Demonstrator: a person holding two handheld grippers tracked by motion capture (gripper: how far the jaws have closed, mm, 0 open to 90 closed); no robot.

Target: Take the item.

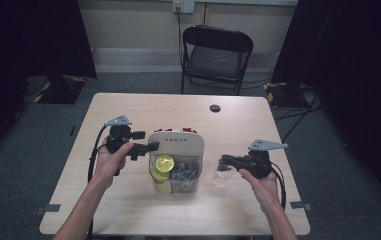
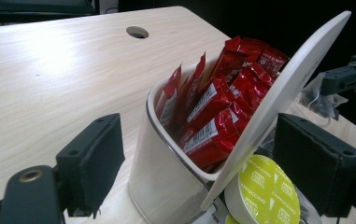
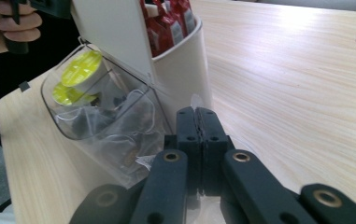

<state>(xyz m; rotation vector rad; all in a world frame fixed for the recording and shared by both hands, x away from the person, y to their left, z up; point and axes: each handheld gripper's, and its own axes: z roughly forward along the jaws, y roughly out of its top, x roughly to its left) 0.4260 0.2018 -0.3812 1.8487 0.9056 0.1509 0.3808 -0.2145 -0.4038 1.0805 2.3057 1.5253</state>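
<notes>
A white container stands mid-table with its lid tipped up. Its back compartment holds red sachets. The clear front bin holds yellow-topped capsules and dark tea bags. My left gripper is at the lid's left edge. Its jaws stand wide apart, and the raised lid runs between them beside the right pad. My right gripper, just right of the bin, is shut on a clear plastic packet. That packet hangs from the jaws against the bin's wall.
The wooden table has a round cable hole behind the container. A black folding chair stands beyond the far edge. Dark curtains hang on both sides. There is bare tabletop to the left, right and front of the container.
</notes>
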